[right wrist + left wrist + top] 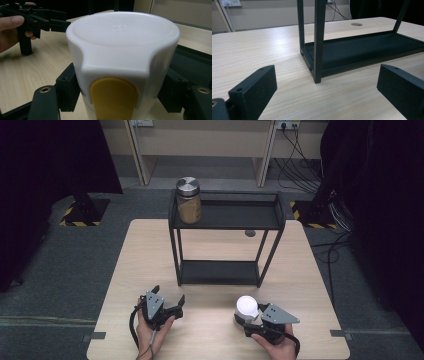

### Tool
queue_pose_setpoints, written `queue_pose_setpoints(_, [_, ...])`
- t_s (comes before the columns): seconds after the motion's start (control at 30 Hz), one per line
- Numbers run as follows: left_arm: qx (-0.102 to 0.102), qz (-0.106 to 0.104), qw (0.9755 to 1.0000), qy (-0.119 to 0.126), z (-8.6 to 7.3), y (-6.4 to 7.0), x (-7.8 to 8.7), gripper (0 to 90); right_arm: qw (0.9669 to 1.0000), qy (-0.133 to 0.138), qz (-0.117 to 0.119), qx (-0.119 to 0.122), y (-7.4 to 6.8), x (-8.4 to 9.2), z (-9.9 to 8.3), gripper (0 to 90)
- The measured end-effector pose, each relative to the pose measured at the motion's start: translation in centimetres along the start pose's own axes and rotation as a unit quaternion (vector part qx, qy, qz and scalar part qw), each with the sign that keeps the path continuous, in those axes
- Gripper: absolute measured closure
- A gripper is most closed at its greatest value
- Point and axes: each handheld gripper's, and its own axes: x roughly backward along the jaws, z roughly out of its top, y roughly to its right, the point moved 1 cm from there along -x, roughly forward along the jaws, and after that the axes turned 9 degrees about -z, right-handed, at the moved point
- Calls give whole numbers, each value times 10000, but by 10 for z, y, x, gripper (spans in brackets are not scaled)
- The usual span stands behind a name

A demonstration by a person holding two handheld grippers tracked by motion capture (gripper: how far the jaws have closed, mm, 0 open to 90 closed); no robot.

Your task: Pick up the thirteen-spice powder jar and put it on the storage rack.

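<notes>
Right gripper view has the white container [122, 57] front and centre, its yellow tab [113, 98] low in the frame, with a black jaw pressed to each side: the right gripper [248, 317] is clamped on it. From the high view that container [247, 307] stands on the table [125, 270] at lower right, before the black shelf rack [227, 217]. At lower left, the left gripper [169, 300] rests with jaws wide apart. A metal-lidded jar [188, 200] sits on the rack's top left.

The left tool [169, 303] is resting low in the left hand [150, 332], jaws spread wide; the right tool [248, 316] is clamping shut, gripped by the right hand [280, 347].
</notes>
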Motion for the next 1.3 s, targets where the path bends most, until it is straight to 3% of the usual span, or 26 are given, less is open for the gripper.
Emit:
queue_pose_setpoints(0.3, [-9,-19,10000,-11,0,0,0,20,9992,399,-41,-19,-3,10,15,304])
queue_pose_setpoints(0.63, [-14,-14,10000,-15,0,0,0,20,9953,954,-159,-76,-1,28,35,305])
queue_pose_setpoints(1.3, [-14,-27,10000,12,0,-1,0,20,9901,1308,-467,-212,-4,30,50,306])
